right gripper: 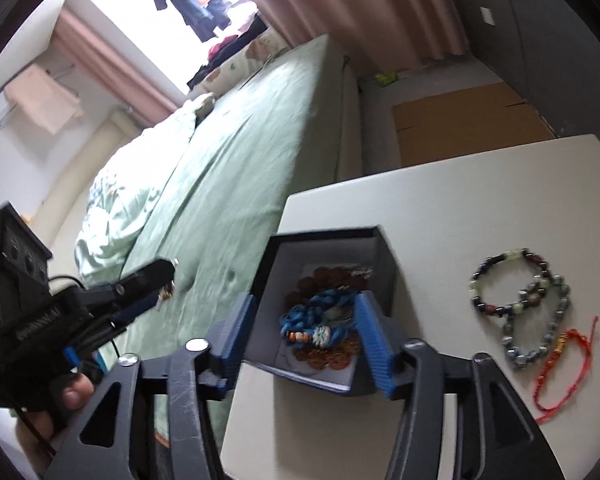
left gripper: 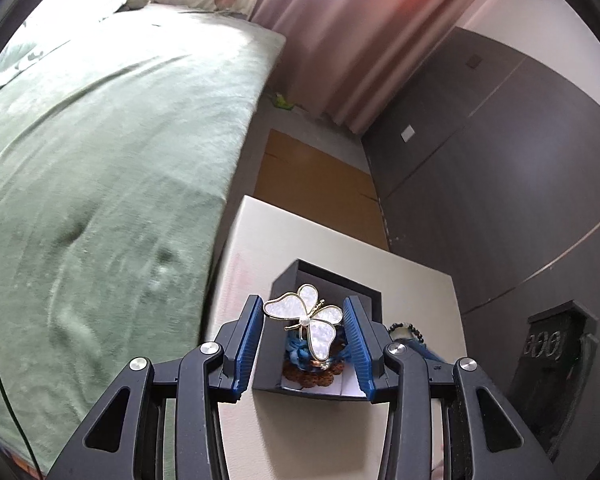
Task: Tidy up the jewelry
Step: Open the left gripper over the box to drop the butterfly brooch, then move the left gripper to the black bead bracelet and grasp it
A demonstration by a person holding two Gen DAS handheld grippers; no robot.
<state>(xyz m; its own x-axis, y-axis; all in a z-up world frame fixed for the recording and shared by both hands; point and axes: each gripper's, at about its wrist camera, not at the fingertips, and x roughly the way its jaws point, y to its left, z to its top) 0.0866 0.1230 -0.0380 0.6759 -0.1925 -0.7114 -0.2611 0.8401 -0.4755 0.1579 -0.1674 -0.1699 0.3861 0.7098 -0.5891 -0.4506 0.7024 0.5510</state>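
Observation:
My left gripper [left gripper: 303, 301] is shut on a white and gold butterfly brooch [left gripper: 300, 312], held in the air with the wings spanning both blue pads. Beneath it stands an open dark box [left gripper: 324, 278] holding a blue braided bracelet [left gripper: 296, 350] on brown beads. In the right wrist view my right gripper [right gripper: 305, 298] hangs open over that box [right gripper: 328, 236]. The blue bracelet [right gripper: 312, 312] lies inside, apart from the pads. My left gripper [right gripper: 162, 280] shows at the left over the bed's edge, something small glinting at its tip.
On the white table [right gripper: 460, 200], right of the box, lie a dark beaded bracelet [right gripper: 512, 257], a grey beaded bracelet [right gripper: 566, 292] and a red string bracelet [right gripper: 568, 340]. A green bed [left gripper: 100, 160] borders the table's left. Cardboard [left gripper: 320, 176] and a dark wardrobe [left gripper: 500, 160] lie beyond.

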